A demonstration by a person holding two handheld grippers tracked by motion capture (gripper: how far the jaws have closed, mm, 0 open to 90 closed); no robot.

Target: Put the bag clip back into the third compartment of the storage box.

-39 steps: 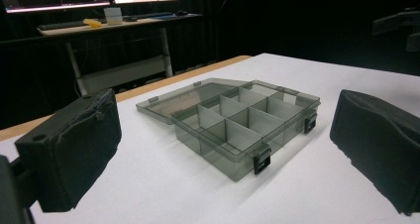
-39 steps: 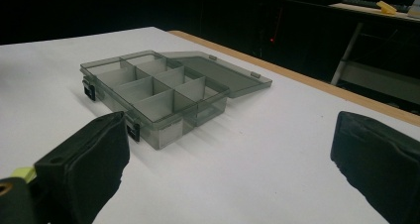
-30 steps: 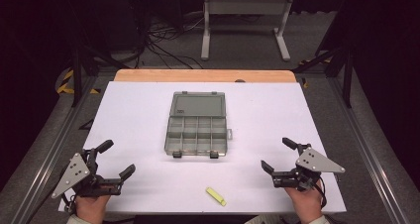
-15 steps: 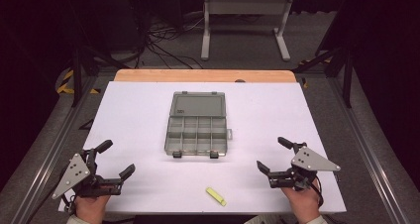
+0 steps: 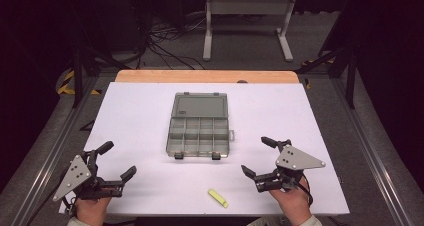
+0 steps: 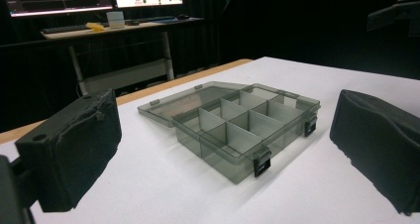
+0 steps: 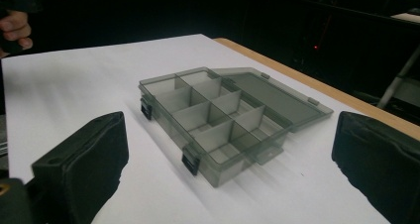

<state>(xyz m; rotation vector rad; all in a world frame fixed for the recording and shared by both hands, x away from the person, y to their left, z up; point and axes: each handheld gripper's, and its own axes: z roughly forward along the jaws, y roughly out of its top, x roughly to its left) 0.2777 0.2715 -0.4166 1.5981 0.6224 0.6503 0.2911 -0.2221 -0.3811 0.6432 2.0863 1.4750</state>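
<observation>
Grey see-through box (image 5: 199,132) sits mid-table on the white table (image 5: 150,116), lid flipped open and lying flat on the far side of the tray, the tray split into eight compartments, all looking bare in both gripper views. Two black latches on the box's near edge, a small tab sticking out of its right side. Left gripper (image 5: 116,161) is near and left of the box, well apart from it, jaws spread wide, nothing between them; held by a hand (image 5: 92,212) at the table's near edge. Right gripper (image 5: 260,157) is near and right of the box, also apart from it, jaws spread wide and holding nothing; hand (image 5: 292,206) under it. Yellow piece (image 5: 218,198) lies flat on the table nearer than the box, a bit right of the box's middle, between the two grippers and closer to the right one, touching neither. In the left gripper view the box (image 6: 233,125) sits between the two black jaws, farther off. Same in the right gripper view, box (image 7: 223,117) framed by the spread jaws. Wooden strip (image 5: 205,76) runs along the table's far edge beyond the box.
</observation>
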